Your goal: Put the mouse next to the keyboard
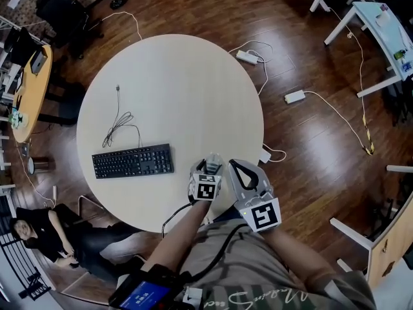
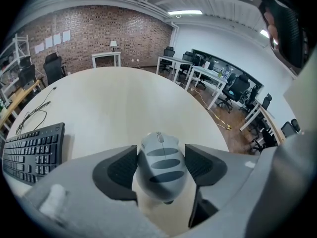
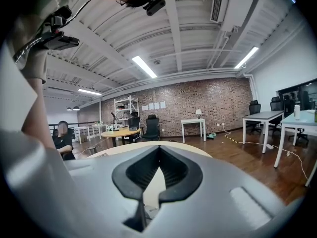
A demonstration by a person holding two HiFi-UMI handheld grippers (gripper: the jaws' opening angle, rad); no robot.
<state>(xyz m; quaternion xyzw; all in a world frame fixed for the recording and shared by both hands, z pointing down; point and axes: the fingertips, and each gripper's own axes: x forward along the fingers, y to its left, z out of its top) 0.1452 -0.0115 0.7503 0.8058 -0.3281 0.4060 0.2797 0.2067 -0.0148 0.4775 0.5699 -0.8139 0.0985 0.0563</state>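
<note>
The left gripper (image 2: pixel 162 166) is pinching the grey mouse (image 2: pixel 161 155) by its sides, scroll wheel pointing away, the dark pads (image 2: pixel 118 170) pressed against the shell. The right gripper (image 3: pixel 159 150) has its jaws brought together with the tips touching and nothing between them. In the head view the left gripper (image 1: pixel 208 168) holds the mouse over the near edge of the round white table (image 1: pixel 174 70), to the right of the black keyboard (image 1: pixel 133 161), with a strip of bare tabletop between them – I cannot tell whether the mouse touches the surface. The keyboard's thin cable (image 1: pixel 120 123) lies looped on the table beyond it. The right gripper (image 1: pixel 240 170) sits just beside the left one, aimed level across the room rather than down at the table. Both forearms reach forward from the body, close together. On the wooden floor beyond lie a white power strip (image 1: pixel 247 57) and a white adapter (image 1: pixel 295 96); a seated person (image 1: pixel 45 234) is at lower left.
</note>
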